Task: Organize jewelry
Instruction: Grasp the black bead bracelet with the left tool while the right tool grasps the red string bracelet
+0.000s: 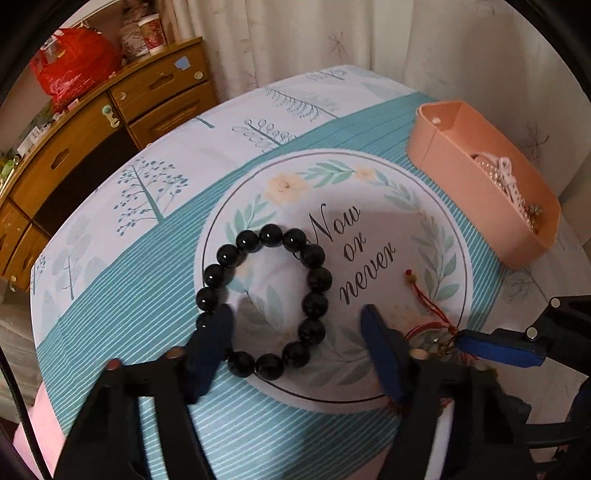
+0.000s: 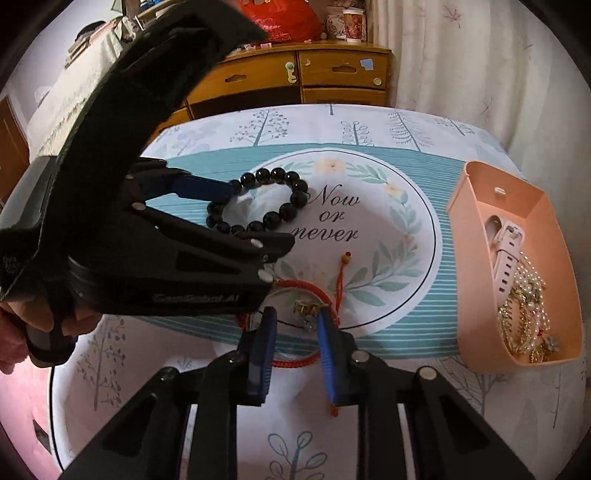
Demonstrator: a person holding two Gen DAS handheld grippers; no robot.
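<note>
A black bead bracelet point(image 1: 266, 299) lies on the round "Now or never" print of the tablecloth; it also shows in the right wrist view point(image 2: 258, 199). My left gripper point(image 1: 295, 314) is open, its fingers straddling the bracelet's near half. A red cord bracelet with a metal charm point(image 2: 306, 295) lies near the print's front edge, also in the left wrist view point(image 1: 432, 332). My right gripper point(image 2: 293, 317) is open with its fingers on either side of the charm. A pink tray point(image 2: 476, 229) at the right holds a watch and pearl jewelry.
The pink tray point(image 1: 461, 177) sits near the table's right edge by a white curtain point(image 1: 369, 33). A wooden cabinet point(image 2: 332, 74) with a red bag and cups on top stands behind the table. The left gripper's body point(image 2: 147, 240) fills the left of the right wrist view.
</note>
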